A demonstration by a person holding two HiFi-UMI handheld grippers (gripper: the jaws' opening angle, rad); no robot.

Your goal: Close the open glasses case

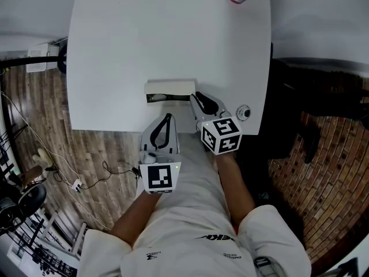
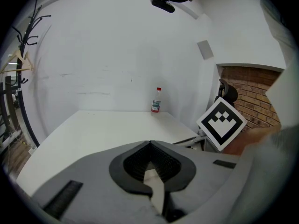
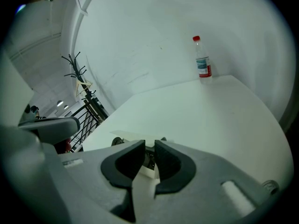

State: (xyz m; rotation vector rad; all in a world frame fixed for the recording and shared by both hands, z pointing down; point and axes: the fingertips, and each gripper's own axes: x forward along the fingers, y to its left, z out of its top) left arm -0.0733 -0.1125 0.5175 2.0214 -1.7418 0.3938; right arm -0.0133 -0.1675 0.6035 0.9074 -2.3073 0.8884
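Case not closed yet
Glasses case (image 1: 169, 90) lies open. Right gripper (image 1: 196, 96), a little apart and empty, is beside it; left gripper (image 1: 168, 116) is pressed together, empty.

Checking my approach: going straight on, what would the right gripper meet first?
Probably the open glasses case, lying on the table just beyond the right gripper, whose jaws stand slightly apart; depth is unclear.

Even bright light, fisheye-warped edges
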